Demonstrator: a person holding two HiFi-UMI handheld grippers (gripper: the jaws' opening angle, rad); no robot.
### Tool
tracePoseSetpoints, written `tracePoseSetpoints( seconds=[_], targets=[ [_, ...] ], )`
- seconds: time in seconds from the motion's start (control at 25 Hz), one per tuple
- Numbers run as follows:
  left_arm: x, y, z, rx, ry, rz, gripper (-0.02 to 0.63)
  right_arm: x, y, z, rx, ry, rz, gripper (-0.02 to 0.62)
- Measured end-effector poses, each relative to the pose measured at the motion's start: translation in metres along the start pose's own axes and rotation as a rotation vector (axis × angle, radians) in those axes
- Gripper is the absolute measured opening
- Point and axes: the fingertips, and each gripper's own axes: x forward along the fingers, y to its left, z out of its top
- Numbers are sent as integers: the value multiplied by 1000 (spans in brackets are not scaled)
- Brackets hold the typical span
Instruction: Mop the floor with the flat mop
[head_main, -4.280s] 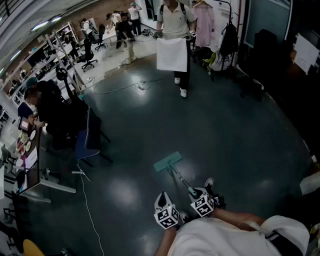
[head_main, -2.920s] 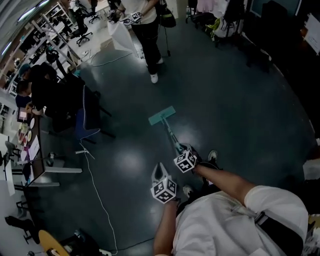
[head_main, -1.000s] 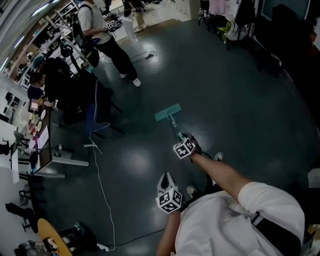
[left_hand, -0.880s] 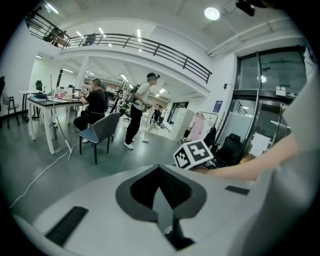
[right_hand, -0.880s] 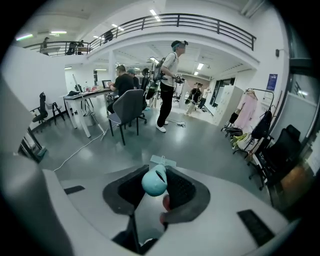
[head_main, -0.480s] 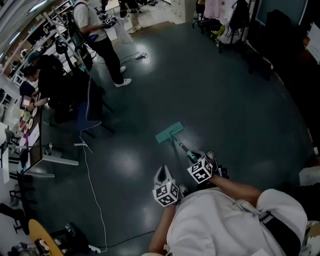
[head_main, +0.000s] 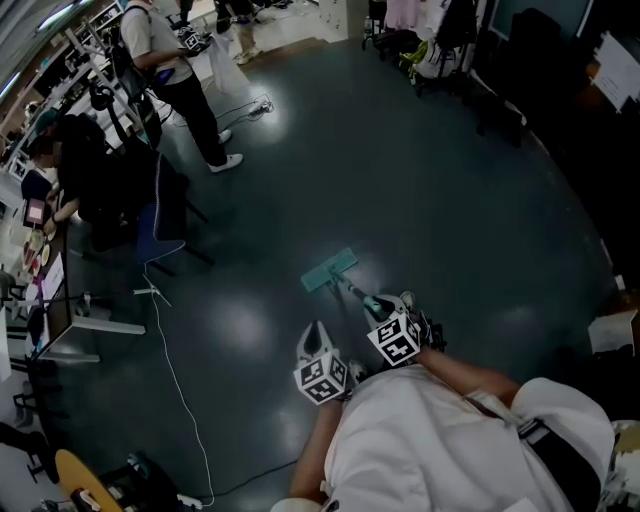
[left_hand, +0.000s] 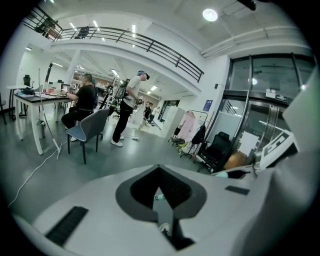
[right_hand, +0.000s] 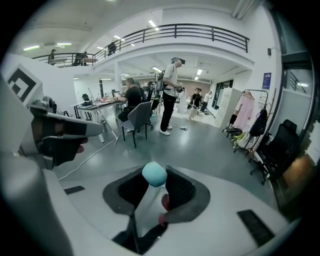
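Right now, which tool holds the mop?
The right tool: the flat mop's teal handle end sits between its jaws; the left tool is apart from it.

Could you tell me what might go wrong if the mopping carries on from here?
1. The white cable lies loose on the floor to the left of the flat mop. A stroke that way could snag it.
2. Only the right gripper seems to grip the handle, right at its teal end knob. The left gripper looks clear of it in the head view, so the mop may twist or slip.
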Motion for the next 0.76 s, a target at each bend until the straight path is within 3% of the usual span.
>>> tracePoseSetpoints(
  seconds=[0.52,0.76],
  targets=[
    [1,10,16,14,-6,-7,6,6,-4,25,15,-25,-9,110],
    [4,29,6,-5,5,9,6,17,8,30,-2,-47,-5,110]
  ],
)
